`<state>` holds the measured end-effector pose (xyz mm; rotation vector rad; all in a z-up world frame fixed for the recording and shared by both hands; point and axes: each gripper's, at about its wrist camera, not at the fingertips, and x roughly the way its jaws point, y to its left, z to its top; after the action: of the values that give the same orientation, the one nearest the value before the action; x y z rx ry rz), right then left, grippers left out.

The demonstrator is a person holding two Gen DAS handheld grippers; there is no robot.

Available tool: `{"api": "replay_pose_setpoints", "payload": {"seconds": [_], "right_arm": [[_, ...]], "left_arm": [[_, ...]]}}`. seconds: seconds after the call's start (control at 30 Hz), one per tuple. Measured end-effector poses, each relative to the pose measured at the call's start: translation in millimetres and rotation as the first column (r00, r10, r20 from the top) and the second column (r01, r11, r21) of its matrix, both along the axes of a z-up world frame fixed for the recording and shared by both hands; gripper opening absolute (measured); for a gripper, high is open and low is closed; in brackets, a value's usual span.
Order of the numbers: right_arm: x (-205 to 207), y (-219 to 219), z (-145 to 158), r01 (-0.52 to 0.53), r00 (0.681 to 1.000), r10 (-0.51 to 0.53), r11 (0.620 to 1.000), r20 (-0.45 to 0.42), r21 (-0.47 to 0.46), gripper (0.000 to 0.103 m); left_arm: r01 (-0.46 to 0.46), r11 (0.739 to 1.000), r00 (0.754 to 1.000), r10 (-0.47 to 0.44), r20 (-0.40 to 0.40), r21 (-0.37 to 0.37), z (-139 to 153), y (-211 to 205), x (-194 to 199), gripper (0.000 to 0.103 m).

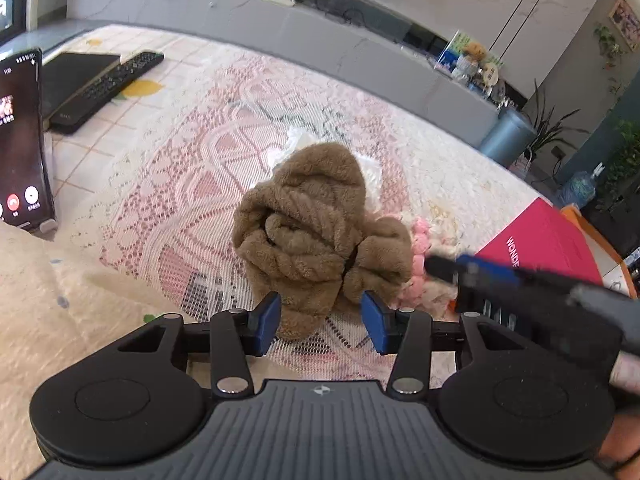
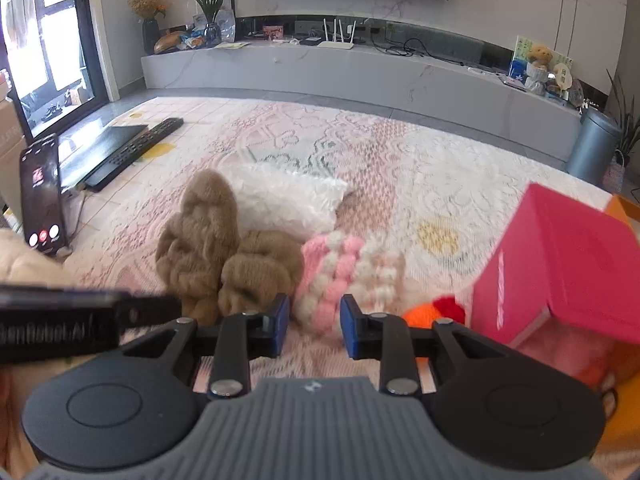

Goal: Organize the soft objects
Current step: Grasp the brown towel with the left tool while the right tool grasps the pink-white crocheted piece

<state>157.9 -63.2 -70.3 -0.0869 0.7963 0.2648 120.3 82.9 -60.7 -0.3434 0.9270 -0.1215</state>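
Note:
A brown fuzzy slipper lies on the lace tablecloth, its heel between my left gripper's open blue pads, not clamped. A second brown slipper lies against its right side. Both show in the right wrist view. A pink and white knitted slipper lies just ahead of my right gripper, which is open with its pads at the slipper's near edge. A white plastic bag lies behind them. An orange and red soft object sits by the right finger.
A pink box stands at the right, beside an orange edge. A phone on a stand, a remote and a black notebook sit at the left. A cream cloth lies at the near left.

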Motion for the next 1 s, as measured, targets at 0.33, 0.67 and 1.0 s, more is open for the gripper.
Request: {"api": "replay_pose_setpoints", "payload": {"seconds": [0.33, 0.67, 1.0], "right_arm": [[33, 13, -19, -0.041, 0.999, 0.042, 0.999, -0.025, 0.008, 0.020], [-5, 5, -17, -0.074, 0.989, 0.093, 0.984, -0.117, 0.162, 0.013], [-6, 1, -20, -0.034, 0.994, 0.047, 0.991, -0.102, 0.129, 0.014]], "left_arm": [[-0.022, 0.996, 0.998, 0.017, -0.057, -0.084, -8, 9, 8, 0.052], [-0.079, 0.985, 0.997, 0.075, -0.029, -0.155, -2, 17, 2, 0.052], [-0.106, 0.978, 0.994, 0.105, -0.016, -0.177, -1, 4, 13, 0.073]]}}
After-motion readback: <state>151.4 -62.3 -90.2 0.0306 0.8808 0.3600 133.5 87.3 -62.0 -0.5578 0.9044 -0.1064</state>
